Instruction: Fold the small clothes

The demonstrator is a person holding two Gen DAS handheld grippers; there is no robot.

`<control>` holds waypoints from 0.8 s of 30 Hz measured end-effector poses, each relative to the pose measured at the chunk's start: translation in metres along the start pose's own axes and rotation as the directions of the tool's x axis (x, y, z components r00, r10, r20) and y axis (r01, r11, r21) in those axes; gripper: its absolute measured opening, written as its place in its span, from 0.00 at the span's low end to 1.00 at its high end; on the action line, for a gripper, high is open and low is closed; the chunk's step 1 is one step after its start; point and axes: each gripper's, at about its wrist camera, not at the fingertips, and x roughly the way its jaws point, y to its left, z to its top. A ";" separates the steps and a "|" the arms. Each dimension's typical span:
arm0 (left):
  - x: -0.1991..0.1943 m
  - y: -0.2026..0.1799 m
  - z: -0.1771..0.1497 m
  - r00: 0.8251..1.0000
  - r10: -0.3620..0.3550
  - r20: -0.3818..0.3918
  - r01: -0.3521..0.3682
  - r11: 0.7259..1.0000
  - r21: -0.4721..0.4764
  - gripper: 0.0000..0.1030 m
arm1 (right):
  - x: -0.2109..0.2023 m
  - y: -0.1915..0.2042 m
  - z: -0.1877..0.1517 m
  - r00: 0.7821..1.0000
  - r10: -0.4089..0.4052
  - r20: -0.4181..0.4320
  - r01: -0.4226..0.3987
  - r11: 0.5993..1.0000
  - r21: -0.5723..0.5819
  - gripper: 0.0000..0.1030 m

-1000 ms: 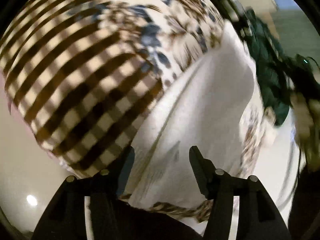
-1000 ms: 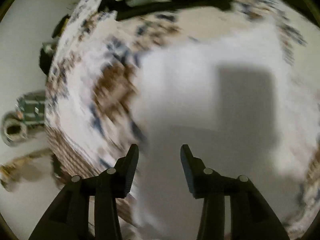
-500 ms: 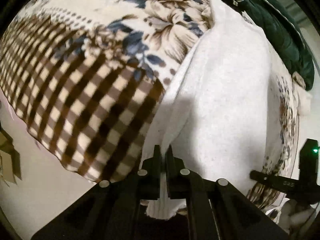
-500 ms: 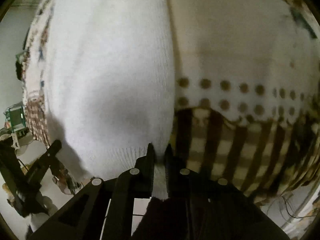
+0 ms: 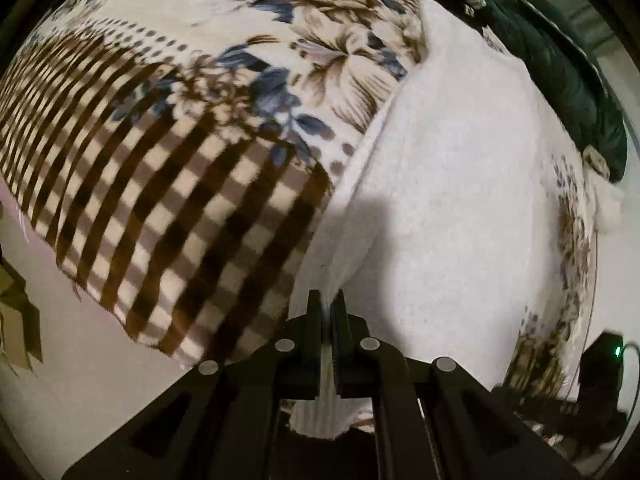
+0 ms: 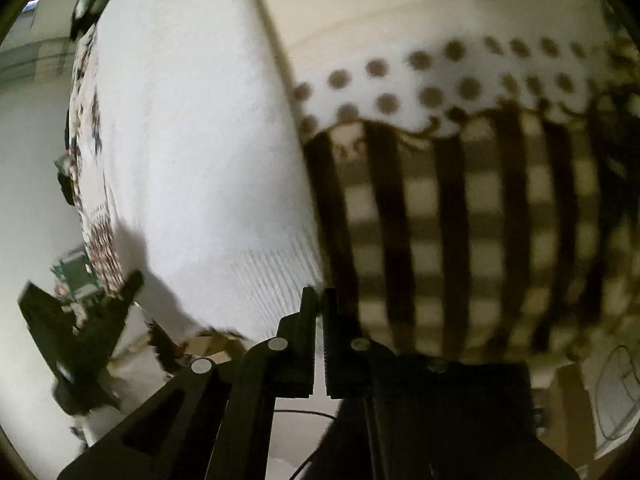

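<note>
A white knit garment (image 5: pixel 452 184) lies spread on a blanket (image 5: pixel 160 184) with brown checks and blue-brown flowers. My left gripper (image 5: pixel 327 300) is shut on the garment's near ribbed hem at its left corner. In the right wrist view the same white garment (image 6: pixel 192 152) fills the left half, with its ribbed hem near the bottom. My right gripper (image 6: pixel 319 296) is shut on the hem's right corner, where it meets the checked blanket (image 6: pixel 472 224). The left gripper's body (image 6: pixel 76 332) shows at the lower left of that view.
A dark green garment (image 5: pixel 560 76) lies at the blanket's far right edge. The right gripper's body with a green light (image 5: pixel 600 364) is at the lower right. Pale floor (image 5: pixel 76 364) lies past the blanket's left edge. A small green object (image 6: pixel 76 276) sits on the floor.
Both grippers went from open above the garment to shut on its near hem corners. Since then the views have shifted only slightly, with the hem still pinched.
</note>
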 end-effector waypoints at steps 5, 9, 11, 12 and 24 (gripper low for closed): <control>0.029 0.018 0.003 0.997 0.032 -0.067 -0.033 0.999 -0.010 0.03 | 0.005 -0.008 -0.018 0.998 -0.050 -0.031 0.049 0.999 -0.016 0.02; 0.022 0.017 0.016 0.993 -0.019 -0.117 0.017 1.000 -0.019 0.08 | 0.017 -0.005 -0.004 0.988 -0.130 -0.080 0.122 0.987 -0.104 0.05; -0.006 0.009 0.026 0.995 -0.037 -0.095 0.038 0.999 0.001 0.22 | 0.001 -0.004 0.004 0.990 -0.106 -0.095 0.094 0.988 -0.121 0.20; -0.018 0.007 0.033 0.996 -0.060 -0.073 0.060 0.998 0.004 0.37 | -0.010 -0.002 0.007 0.991 -0.101 -0.091 0.090 0.989 -0.119 0.39; 0.070 -0.096 0.303 0.956 -0.288 0.049 0.282 0.953 0.107 0.58 | -0.143 0.046 0.193 0.946 -0.049 0.321 0.063 0.998 -0.032 0.59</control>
